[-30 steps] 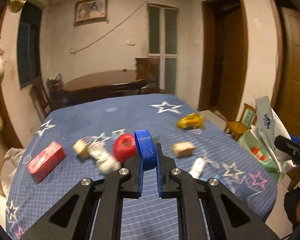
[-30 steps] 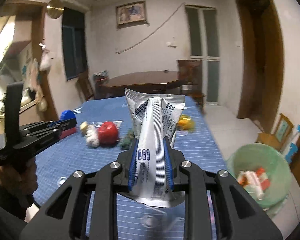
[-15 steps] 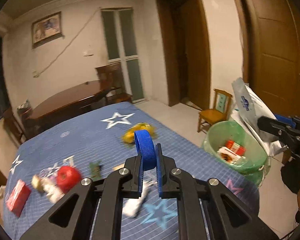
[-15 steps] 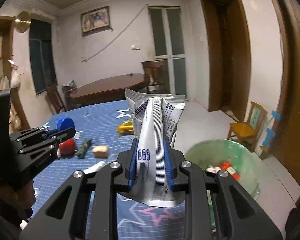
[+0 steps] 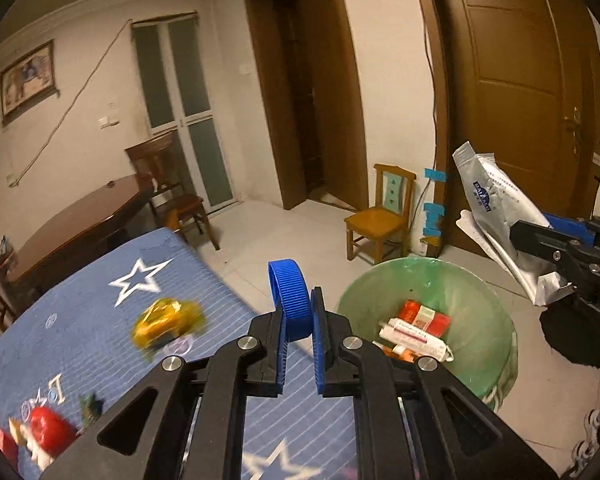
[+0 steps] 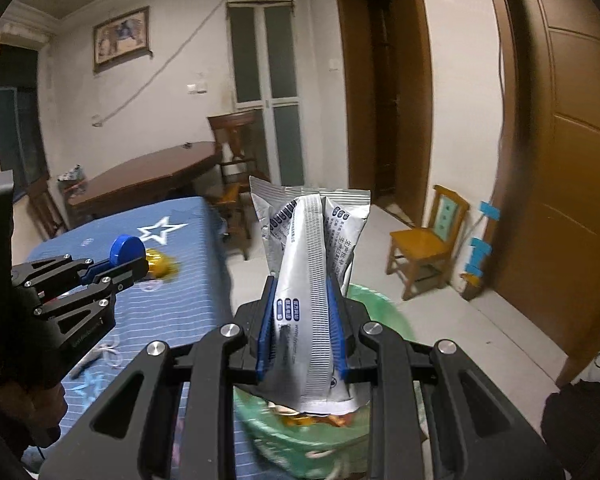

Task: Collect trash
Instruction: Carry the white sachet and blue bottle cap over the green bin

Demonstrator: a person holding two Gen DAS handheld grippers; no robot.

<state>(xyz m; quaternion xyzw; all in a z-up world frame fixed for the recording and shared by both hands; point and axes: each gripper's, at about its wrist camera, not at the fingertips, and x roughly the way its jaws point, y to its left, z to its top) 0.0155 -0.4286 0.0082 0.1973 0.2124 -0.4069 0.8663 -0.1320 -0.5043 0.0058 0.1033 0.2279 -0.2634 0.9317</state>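
My left gripper (image 5: pixel 298 312) is shut on a blue ribbed bottle cap (image 5: pixel 290 300), held on edge above the right edge of the blue star tablecloth (image 5: pixel 100 320). A green trash bin (image 5: pixel 480 312) with several wrappers and tubes inside stands on the floor just right of it. My right gripper (image 6: pixel 302 308) is shut on a silver snack wrapper (image 6: pixel 312 248) above that bin (image 6: pixel 300 440). In the left wrist view the wrapper (image 5: pixel 496 204) and right gripper (image 5: pixel 540 240) hang over the bin's right side. In the right wrist view the left gripper (image 6: pixel 136 266) holds the cap (image 6: pixel 126 250) at left.
On the tablecloth lie a yellow crumpled wrapper (image 5: pixel 166 320), a red apple-like object (image 5: pixel 48 428) and other small litter at the lower left. A small wooden chair (image 5: pixel 384 216) stands behind the bin, next to a brown door (image 5: pixel 520 100). A dark wooden table (image 5: pixel 72 216) is farther back.
Both grippers swung right, away from the table's middle to the green bin beside its edge. The cap and the silver wrapper stayed gripped throughout.
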